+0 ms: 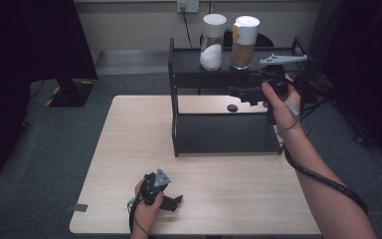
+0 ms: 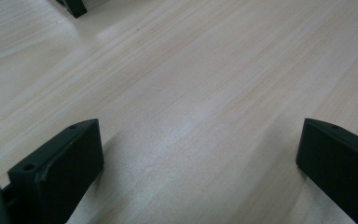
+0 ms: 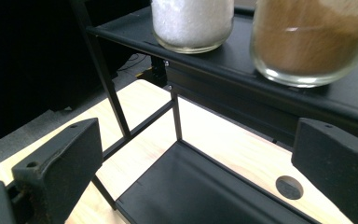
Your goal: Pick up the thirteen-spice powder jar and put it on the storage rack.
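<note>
Jars of white granules (image 1: 212,46) and brown powder (image 1: 243,44) stand side by side on the black rack's (image 1: 179,94) top shelf. Just below that shelf, the right gripper (image 1: 243,93) hangs spread and empty. Well in front of the rack, the left gripper (image 1: 171,202) rests spread on the table (image 1: 129,149).

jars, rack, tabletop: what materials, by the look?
Jars: clear glass, by the see-through walls and glints; white lids, probably plastic. One holds white grains, the other brown powder.
Rack: thin bars and flat shelves in matte black, likely painted metal.
Tabletop: pale wood grain with a soft sheen, perhaps laminate.
</note>
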Available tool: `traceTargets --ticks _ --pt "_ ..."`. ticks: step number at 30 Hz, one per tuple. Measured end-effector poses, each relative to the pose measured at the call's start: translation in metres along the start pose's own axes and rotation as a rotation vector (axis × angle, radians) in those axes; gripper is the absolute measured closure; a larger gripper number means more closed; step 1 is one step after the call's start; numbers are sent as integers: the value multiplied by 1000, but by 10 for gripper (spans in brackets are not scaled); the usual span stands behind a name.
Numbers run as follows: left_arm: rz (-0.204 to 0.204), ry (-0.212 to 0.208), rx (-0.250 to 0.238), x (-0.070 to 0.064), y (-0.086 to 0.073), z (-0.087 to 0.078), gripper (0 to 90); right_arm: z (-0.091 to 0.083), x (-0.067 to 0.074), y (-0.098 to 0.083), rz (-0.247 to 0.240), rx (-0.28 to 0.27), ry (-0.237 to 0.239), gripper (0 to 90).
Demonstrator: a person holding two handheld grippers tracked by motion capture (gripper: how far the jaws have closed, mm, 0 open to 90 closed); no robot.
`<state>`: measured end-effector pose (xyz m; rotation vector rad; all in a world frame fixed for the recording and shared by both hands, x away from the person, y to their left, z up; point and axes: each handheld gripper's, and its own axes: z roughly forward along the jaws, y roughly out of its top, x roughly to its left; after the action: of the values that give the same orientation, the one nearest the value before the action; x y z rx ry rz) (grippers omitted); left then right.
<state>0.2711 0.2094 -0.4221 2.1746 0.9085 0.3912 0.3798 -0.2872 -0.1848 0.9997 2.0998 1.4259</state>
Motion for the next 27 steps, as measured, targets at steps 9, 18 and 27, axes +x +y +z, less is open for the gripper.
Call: traceTargets --ticks 9,18,27 --pt "0 0 0 0 0 0 0 7 6 -15 -9 -8 6 9" --pt "0 0 0 0 0 0 0 14 14 -24 -21 -5 20 9" --pt "0 0 0 0 0 0 0 22 17 -38 -12 -2 47 9"
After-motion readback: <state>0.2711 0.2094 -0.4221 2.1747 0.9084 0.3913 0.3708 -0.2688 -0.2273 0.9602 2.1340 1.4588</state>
